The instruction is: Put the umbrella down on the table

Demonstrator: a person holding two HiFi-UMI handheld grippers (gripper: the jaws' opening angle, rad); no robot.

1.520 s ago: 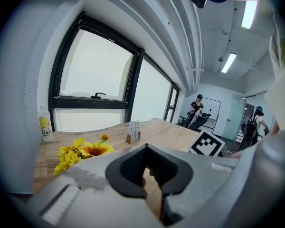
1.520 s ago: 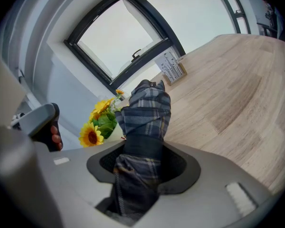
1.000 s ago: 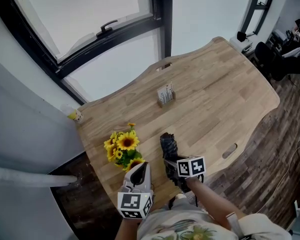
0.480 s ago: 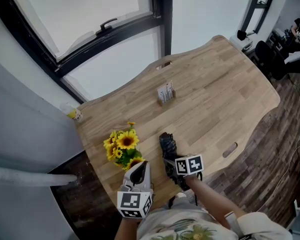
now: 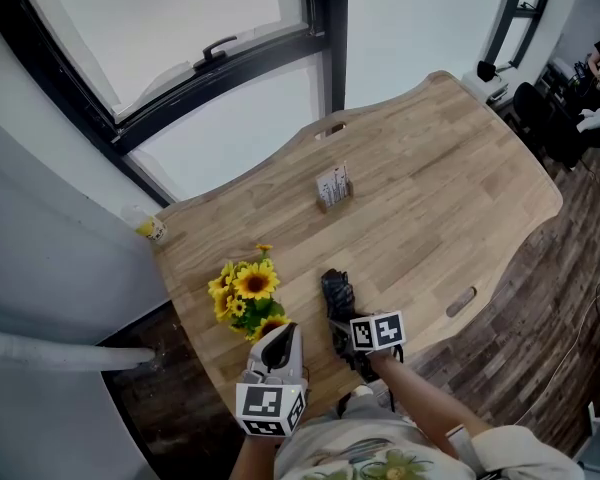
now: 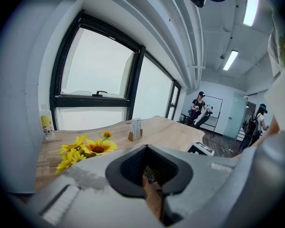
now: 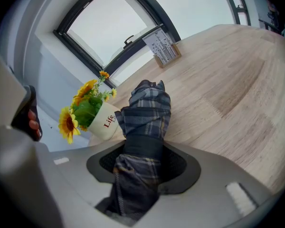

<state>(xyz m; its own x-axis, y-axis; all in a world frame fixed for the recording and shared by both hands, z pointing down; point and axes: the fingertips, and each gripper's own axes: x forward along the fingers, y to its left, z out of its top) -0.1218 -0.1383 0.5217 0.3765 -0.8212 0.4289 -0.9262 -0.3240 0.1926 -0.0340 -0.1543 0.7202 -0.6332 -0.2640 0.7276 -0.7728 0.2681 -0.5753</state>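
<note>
The right tongs [image 5: 344, 330] are clamped on the umbrella [image 5: 338, 296]; it's a folded one in dark plaid, and in the right gripper view the tongs [image 7: 142, 161] squeeze the fabric just behind its black strap, with the free end [image 7: 146, 109] poking out ahead of them; the umbrella sits over the near edge of the counter [image 5: 450, 158], pointing in toward the middle, and I honestly can't tell if its far end is touching the wood or just above it; right beside it, on its left in the head view, is a bunch of fake sunflowers [image 5: 246, 290] in a white cup [image 7: 103, 121] with red lettering; the left tongs [image 5: 276, 346] hang at that same near edge, just this side of the flowers, closed up with nothing caught in them [image 6: 152, 184]; further in, around the middle of the counter, stands a small card holder [image 5: 332, 188]; a little bottle [image 5: 151, 230] with a yellow label stands at the far left corner, by the window; a couple of people are way off in the background of the left gripper view.
</note>
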